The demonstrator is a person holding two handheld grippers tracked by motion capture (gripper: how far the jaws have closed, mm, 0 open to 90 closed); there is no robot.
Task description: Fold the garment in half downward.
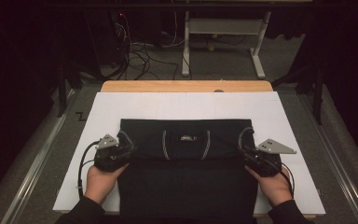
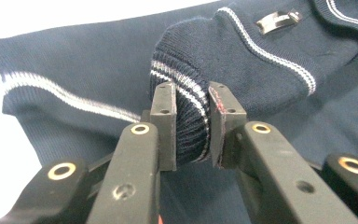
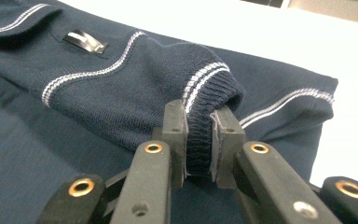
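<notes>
A dark navy knit sweater [image 1: 186, 177] with thin white stripes lies on the white board [image 1: 121, 105], its top part folded down so the neck label [image 1: 185, 138] faces up. My left gripper [image 1: 129, 145] is at the sweater's left side, shut on a ribbed, white-striped cuff [image 2: 186, 84] that bulges between its pads [image 2: 192, 119]. My right gripper [image 1: 242, 148] is at the right side, shut on the other ribbed cuff [image 3: 209, 86], pinched between its jaws [image 3: 198, 135]. A hand holds each gripper from below.
The white board rests on a wooden table [image 1: 186, 86] whose far edge shows. Beyond it stand a white desk frame [image 1: 223, 28] and loose cables [image 1: 135, 56] on the grey floor. Metal rails [image 1: 32, 158] run along both sides.
</notes>
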